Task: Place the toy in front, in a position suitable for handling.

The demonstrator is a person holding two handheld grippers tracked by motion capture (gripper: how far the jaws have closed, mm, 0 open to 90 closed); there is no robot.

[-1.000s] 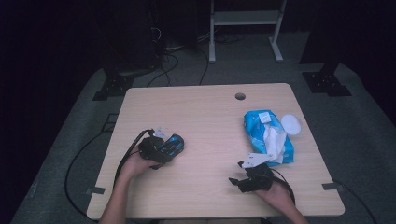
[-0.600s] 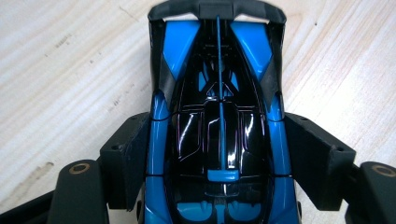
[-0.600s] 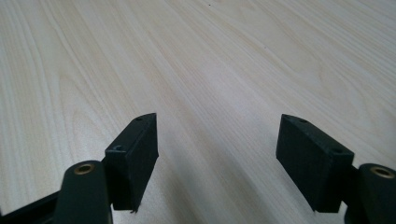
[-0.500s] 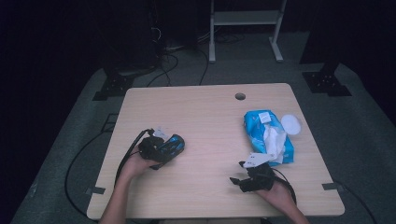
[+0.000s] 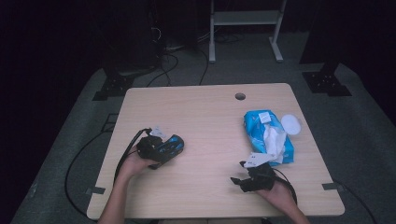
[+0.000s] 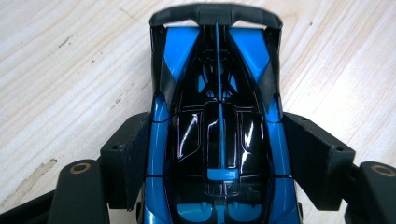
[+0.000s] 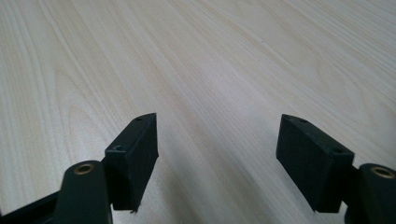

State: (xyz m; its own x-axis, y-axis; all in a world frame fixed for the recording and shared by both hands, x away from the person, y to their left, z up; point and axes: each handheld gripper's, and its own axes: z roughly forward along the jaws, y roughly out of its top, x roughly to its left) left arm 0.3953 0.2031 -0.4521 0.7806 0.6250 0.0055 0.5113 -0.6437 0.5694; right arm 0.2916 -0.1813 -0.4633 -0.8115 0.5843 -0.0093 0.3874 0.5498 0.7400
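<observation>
A blue and black toy car (image 6: 217, 93) lies on the wooden table (image 5: 205, 121), left of the middle. My left gripper (image 6: 217, 149) is shut on it, with a jaw pressed against each side of its body. In the high view the car (image 5: 170, 145) sticks out to the right of that gripper (image 5: 163, 147), which the person's left hand holds. My right gripper (image 5: 236, 181) rests near the front right of the table. Its jaws stand wide apart in the right gripper view (image 7: 217, 154), with bare wood between them.
A blue pack of wipes (image 5: 259, 128) lies at the right with a white wipe (image 5: 274, 140) pulled out of it. A round white lid (image 5: 291, 123) lies beside it. A cable hole (image 5: 240, 96) is at the table's far edge. Cables trail off the left side.
</observation>
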